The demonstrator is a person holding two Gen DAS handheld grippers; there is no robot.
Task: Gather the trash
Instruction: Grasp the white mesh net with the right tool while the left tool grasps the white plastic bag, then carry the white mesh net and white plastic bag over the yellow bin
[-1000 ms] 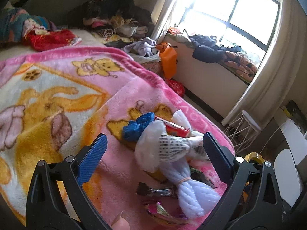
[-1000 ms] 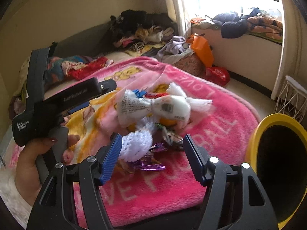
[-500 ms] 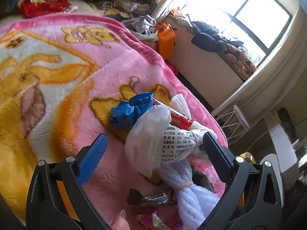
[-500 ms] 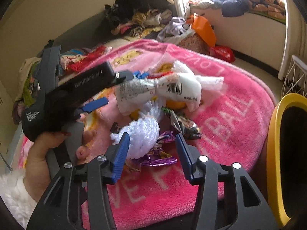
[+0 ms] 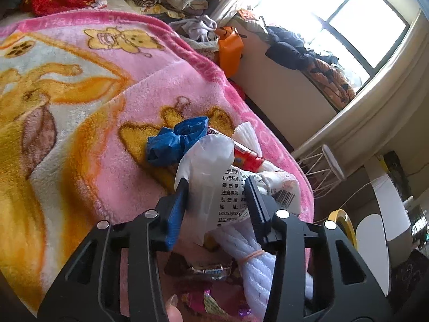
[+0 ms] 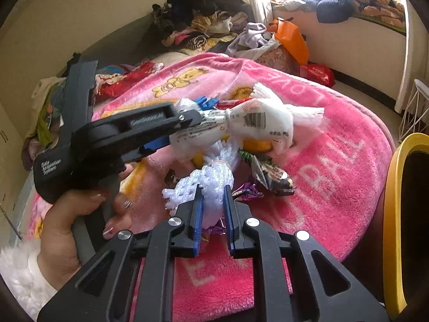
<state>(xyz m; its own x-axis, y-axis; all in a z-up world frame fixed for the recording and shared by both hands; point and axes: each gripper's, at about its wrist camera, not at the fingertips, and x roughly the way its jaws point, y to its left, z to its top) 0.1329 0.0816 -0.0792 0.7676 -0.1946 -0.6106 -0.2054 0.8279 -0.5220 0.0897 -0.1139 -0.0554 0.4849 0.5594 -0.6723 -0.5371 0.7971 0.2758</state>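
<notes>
Bedroom, bright window (image 5: 356, 24), pink cartoon blanket (image 5: 80, 102) on bed, yellow bin (image 6: 394, 214) at right edge. Left gripper (image 5: 217, 187) clamped on white printed bag (image 5: 211, 177). Right gripper (image 6: 211, 196) pinching white foam net (image 6: 214, 179) atop candy wrappers (image 6: 270, 174).

Fleecy pink blanket (image 5: 112, 86) printed with yellow-orange cartoon bears and white lettering. Between the left tool's fingers — a white plastic wrapper (image 5: 214, 187) with black print and a barcode. Just beyond it, a crumpled blue plastic scrap (image 5: 177, 142) and a red tube-shaped packet (image 5: 246, 158). Between the right tool's blue pads (image 6: 199, 214) — white foam netting (image 6: 214, 179); right of it, shiny purple foil wrappers (image 6: 246, 191). Far right, a yellow-rimmed bin (image 6: 391, 214).
</notes>
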